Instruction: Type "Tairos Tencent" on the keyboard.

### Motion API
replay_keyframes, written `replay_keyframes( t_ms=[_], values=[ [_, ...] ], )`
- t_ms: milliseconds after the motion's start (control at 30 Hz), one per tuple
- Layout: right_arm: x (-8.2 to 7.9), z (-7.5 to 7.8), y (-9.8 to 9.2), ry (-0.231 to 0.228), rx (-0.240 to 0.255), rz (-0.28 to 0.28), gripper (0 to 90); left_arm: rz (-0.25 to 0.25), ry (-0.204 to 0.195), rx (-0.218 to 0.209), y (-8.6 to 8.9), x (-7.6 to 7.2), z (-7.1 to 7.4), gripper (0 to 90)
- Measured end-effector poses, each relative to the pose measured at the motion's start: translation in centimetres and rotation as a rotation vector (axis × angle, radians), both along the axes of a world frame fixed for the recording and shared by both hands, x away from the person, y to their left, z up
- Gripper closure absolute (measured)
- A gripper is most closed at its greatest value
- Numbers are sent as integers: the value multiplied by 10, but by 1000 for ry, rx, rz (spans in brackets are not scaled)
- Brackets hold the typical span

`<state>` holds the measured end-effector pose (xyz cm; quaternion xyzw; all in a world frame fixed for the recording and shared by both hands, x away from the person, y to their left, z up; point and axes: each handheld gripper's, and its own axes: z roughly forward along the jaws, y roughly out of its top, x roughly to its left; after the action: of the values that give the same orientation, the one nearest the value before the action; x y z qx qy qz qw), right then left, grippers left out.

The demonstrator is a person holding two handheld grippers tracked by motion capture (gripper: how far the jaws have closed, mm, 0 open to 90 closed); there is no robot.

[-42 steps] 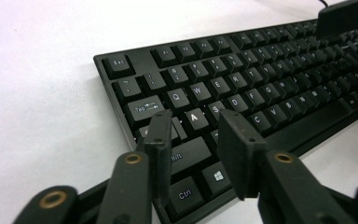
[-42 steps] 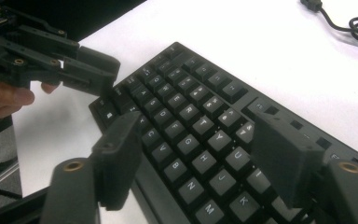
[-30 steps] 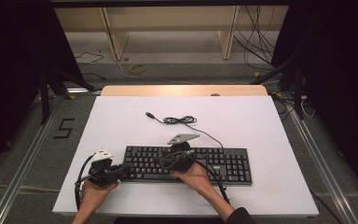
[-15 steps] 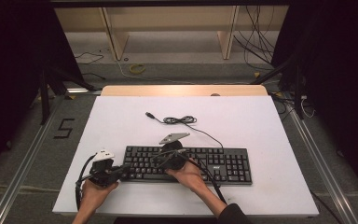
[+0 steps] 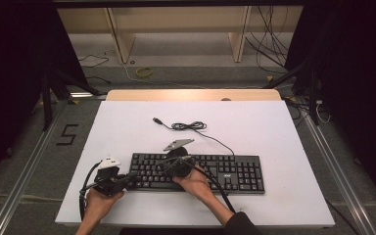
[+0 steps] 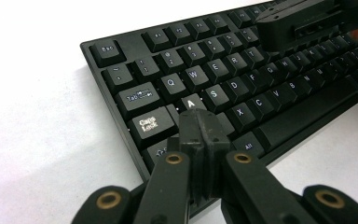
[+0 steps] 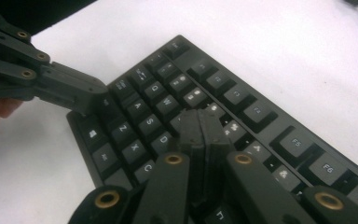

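Note:
A black keyboard (image 5: 225, 172) lies on the white table (image 5: 274, 127) near the front edge, and its cable (image 5: 188, 126) is coiled behind it. My left gripper (image 5: 131, 180) rests at the keyboard's left end. Its jaws are shut with nothing between them, and the tip (image 6: 198, 119) sits over the keys near A and Caps Lock (image 6: 150, 125). My right gripper (image 5: 169, 165) is over the left half of the keyboard. Its jaws have just closed and hold nothing, with the tip (image 7: 200, 122) above the letter keys (image 7: 161, 105). The left gripper's arm (image 7: 65, 86) also reaches the keyboard corner in the right gripper view.
A wooden strip (image 5: 191, 94) runs along the table's far edge. Beyond it stand shelf legs with loose cables on the floor (image 5: 144, 72). A "5" mark (image 5: 67, 134) is on the floor to the left. Bare tabletop lies to the right of and behind the keyboard.
My right gripper has moved a little left along the keyboard and its jaws have closed. The left gripper has stayed at the keyboard's left end.

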<state>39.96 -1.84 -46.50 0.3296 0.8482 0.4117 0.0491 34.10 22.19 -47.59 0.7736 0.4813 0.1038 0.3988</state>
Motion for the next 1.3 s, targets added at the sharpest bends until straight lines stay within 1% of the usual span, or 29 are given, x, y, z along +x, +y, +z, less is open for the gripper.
replay_keyframes(
  t_ms=[133, 433, 700, 833, 900, 967, 1033, 1067, 1100, 1233, 1300],
  values=[
    [2, -2, -1, 8, -16, -8, 900, -2, 2, 5, 0, 1, -1, 890],
    [4, -5, -1, 9, -37, -20, 900, 1, 11, 17, -1, 4, -3, 890],
    [6, -6, -1, 14, -46, -29, 900, 3, 16, 17, 0, 5, -4, 891],
    [6, -8, 0, 18, -59, -31, 900, 6, 17, 14, -1, 5, -4, 891],
    [7, -9, 0, 18, -62, -33, 900, 2, 24, 31, -1, 5, -5, 891],
    [6, -9, 0, 22, -63, -38, 900, -2, 27, 29, -2, 5, -5, 892],
    [6, -11, 1, 23, -80, -36, 900, 0, 26, 28, -3, 4, -5, 892],
    [6, -12, 1, 17, -80, -36, 900, -2, 26, 32, -3, 4, -5, 892],
    [7, -12, 1, 21, -79, -38, 900, -2, 27, 34, -4, 4, -5, 893],
    [6, -12, 2, 11, -87, -38, 900, -1, 29, 29, -4, 4, -5, 893],
    [6, -12, 2, 14, -85, -37, 900, -1, 30, 29, -4, 4, -5, 893]
  ],
)
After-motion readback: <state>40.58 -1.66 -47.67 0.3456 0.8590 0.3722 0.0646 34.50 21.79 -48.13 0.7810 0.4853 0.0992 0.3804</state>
